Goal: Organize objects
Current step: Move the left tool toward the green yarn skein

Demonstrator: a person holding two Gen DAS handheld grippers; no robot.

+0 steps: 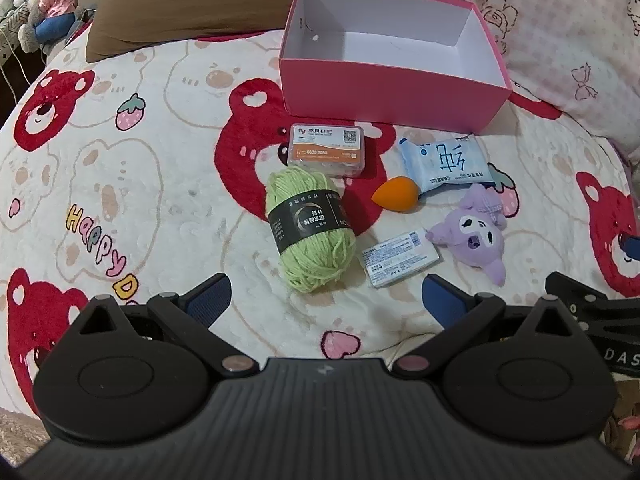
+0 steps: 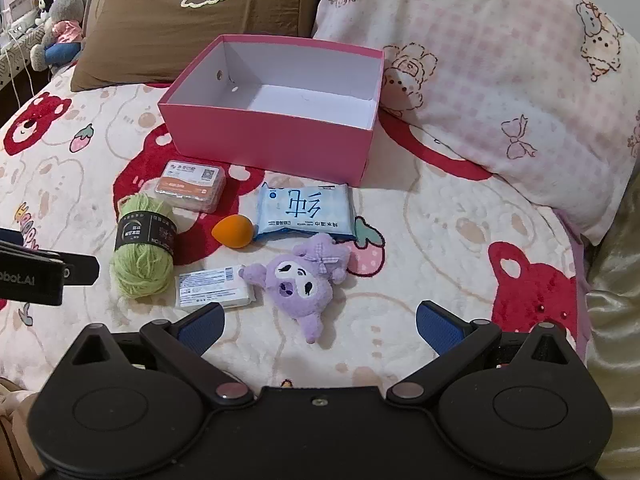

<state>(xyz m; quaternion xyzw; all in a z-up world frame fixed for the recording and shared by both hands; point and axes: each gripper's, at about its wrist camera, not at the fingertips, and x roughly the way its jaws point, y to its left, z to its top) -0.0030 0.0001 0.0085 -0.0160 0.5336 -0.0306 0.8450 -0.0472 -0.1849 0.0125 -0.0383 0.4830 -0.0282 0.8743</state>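
Your left wrist view looks forward and down over its own spread fingers, near the green yarn [image 1: 311,229] and facing the pink box [image 1: 394,80] at the far end. Your right wrist view faces the same way from further right, centred nearer the purple plush [image 2: 301,284]. Both share the box, the item cluster and the bear-print blanket [image 2: 440,240]; each catches the other gripper at its edge.

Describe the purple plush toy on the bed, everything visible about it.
The purple plush toy is a small soft doll of fuzzy lilac fabric, with a white face, dark eyes and a checked bow. It lies face up on the bear-print blanket, in front of the blue tissue pack, one ear nearly touching the white packet. Neither gripper touches it.
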